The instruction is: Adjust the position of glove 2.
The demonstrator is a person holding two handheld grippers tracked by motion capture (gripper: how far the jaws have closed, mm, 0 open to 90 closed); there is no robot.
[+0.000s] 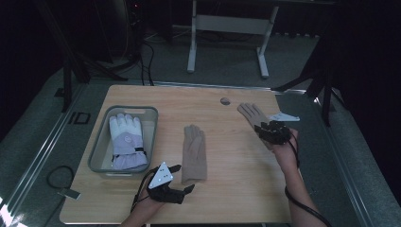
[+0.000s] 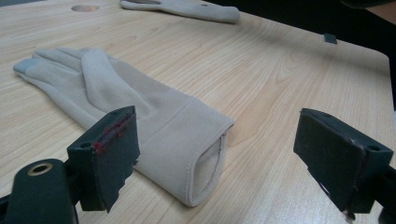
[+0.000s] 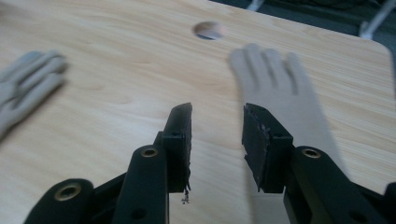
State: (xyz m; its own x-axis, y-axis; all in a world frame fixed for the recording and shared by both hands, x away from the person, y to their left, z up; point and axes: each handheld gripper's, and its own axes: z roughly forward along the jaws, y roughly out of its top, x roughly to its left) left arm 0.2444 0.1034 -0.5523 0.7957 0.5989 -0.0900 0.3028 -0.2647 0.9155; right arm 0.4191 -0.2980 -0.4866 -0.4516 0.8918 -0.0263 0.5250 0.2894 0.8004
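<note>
1. A light wooden table [image 1: 236,189] stands in a dark room with a grey floor, and a white table frame [image 1: 227,28] stands far behind it.
2. A tan glove [image 1: 194,153] lies flat in the middle of the table, with its fingers pointing to the far side and its open cuff at the near side.
3. A second tan glove [image 1: 251,115] lies flat to the right and farther away, with its fingers spread and pointing far and left.
4. The left gripper [image 1: 182,178] is at the near edge of the table, just left of the middle glove's cuff.
5. In the left gripper view its jaws are spread wide apart, and the cuff of the glove lies on the table between them; they hold nothing.
6. The right gripper [image 1: 265,128] is over the wrist end of the right glove.
7. In the right gripper view its jaws are partly apart with bare gap between them; they pinch nothing, and one jaw is above the glove.
8. A clear grey bin [image 1: 150,137] sits on the left side of the table.
9. A thick white and pale purple glove [image 1: 126,141] lies inside the bin.
10. A small round hole [image 1: 225,100] is in the table near the far edge, just left of the right glove's fingers.
</note>
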